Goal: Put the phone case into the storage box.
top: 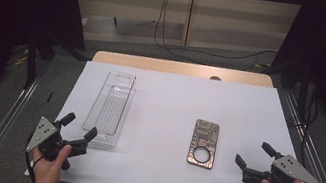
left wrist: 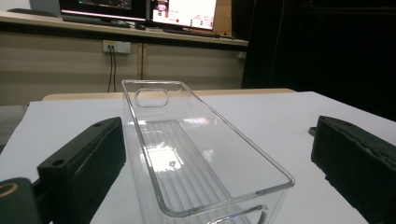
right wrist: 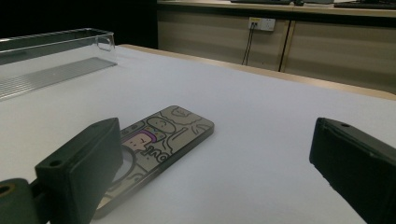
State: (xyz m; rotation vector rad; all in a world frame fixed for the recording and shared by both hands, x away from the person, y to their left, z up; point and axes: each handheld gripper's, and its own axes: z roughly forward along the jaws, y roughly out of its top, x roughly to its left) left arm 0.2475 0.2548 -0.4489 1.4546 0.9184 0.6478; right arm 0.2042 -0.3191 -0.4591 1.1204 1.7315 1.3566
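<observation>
At the worktop's (top: pixel 162 172) near left corner the left hand-held gripper (top: pixel 77 126) hovers with jaws apart, the near end of the clear plastic tray (top: pixel 110 107) just before them. At the near right corner the right hand-held gripper (top: pixel 254 155) is spread wide too, clamping nothing; the patterned phone case (top: pixel 204 143) lies flat just left of it, nothing between. The tray runs along the left side toward the far edge; cables (top: pixel 198 52) trail on the floor beyond.

A white sheet (top: pixel 173 108) covered the wooden table (top: pixel 182 68); black cables (top: pixel 169 47) trailed across the grey floor behind.
</observation>
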